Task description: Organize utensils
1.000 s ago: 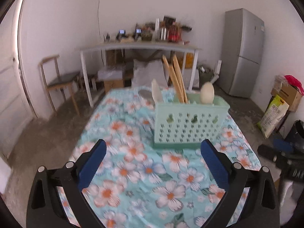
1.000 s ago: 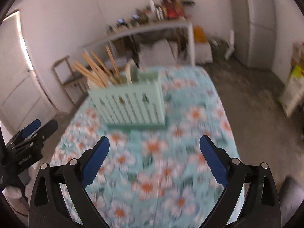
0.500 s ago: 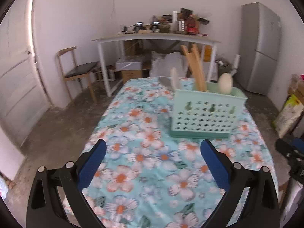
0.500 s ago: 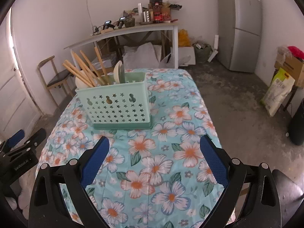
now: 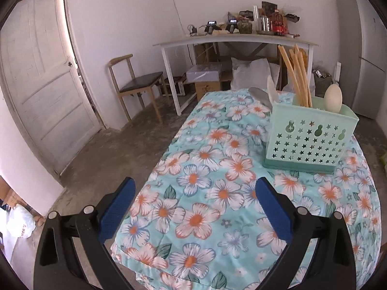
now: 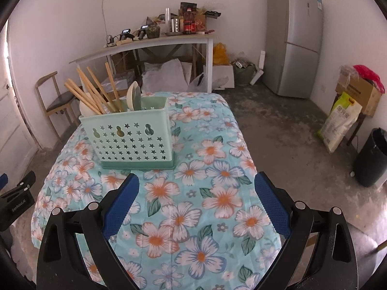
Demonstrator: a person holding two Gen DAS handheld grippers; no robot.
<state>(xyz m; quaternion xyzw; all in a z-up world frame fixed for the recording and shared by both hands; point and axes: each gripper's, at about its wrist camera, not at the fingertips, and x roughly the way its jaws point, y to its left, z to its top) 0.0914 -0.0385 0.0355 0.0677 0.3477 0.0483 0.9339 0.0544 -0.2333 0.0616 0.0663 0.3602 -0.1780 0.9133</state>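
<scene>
A mint green perforated utensil caddy [image 5: 312, 137] stands upright on the flowered tablecloth [image 5: 208, 193]; it also shows in the right wrist view [image 6: 133, 140]. In it stand wooden chopsticks [image 5: 296, 72], a pale spoon [image 5: 333, 97] and a white spoon [image 5: 272, 91]. The chopsticks [image 6: 94, 91] and spoons [image 6: 134, 96] also show in the right wrist view. My left gripper [image 5: 193, 215] is open and empty, over the table's near left edge. My right gripper [image 6: 196, 207] is open and empty, over the near table, below the caddy. Part of the left gripper [image 6: 17, 200] shows at the right view's left edge.
A white side table [image 6: 150, 43] with clutter stands at the back wall, boxes and bags under it. A wooden chair [image 5: 135, 84] and a door [image 5: 41, 72] are at the left. A grey fridge [image 6: 295, 38], a sack [image 6: 341, 120] and a black bin [image 6: 370, 159] are at the right.
Both grippers have drawn back from the caddy and spread apart. The left view has swung left, so the caddy now sits at its right. Both stay open and empty.
</scene>
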